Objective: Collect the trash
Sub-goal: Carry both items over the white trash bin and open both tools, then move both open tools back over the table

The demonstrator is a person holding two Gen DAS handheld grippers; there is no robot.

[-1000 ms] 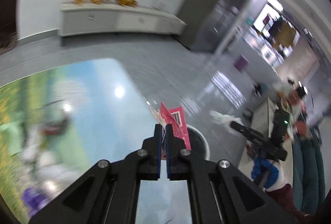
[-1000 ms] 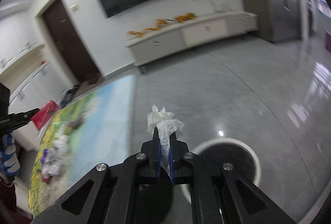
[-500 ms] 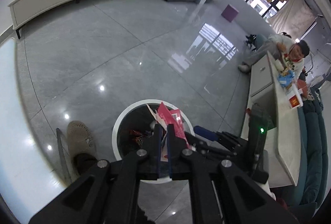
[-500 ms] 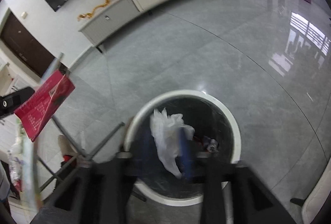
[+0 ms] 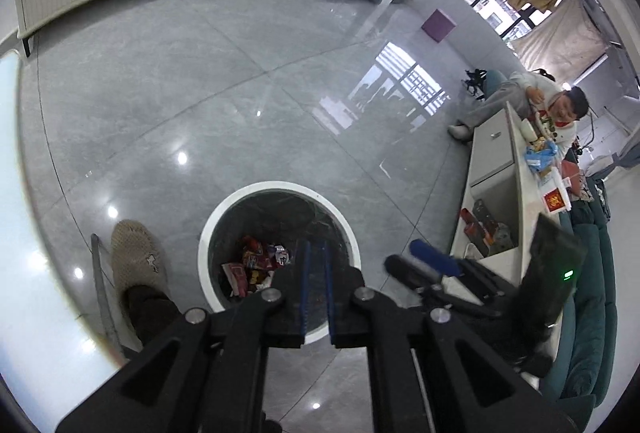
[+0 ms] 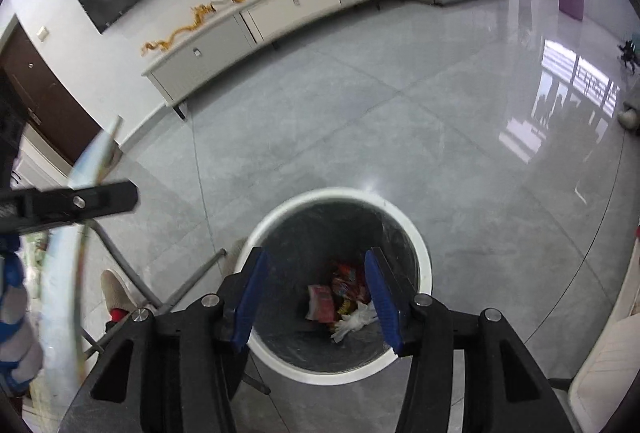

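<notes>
I hold both grippers over the white bin (image 6: 424,265): left gripper (image 5: 316,257) nearly closed and empty, right gripper (image 6: 318,273) opening, nothing between; the trash (image 6: 340,293) lies at the bin's bottom

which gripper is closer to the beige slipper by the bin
Left. The left gripper hangs over the bin, and the slipper is just off that bin's left side. The right gripper, jaws opening and empty, sits past the bin's opposite side.
</notes>
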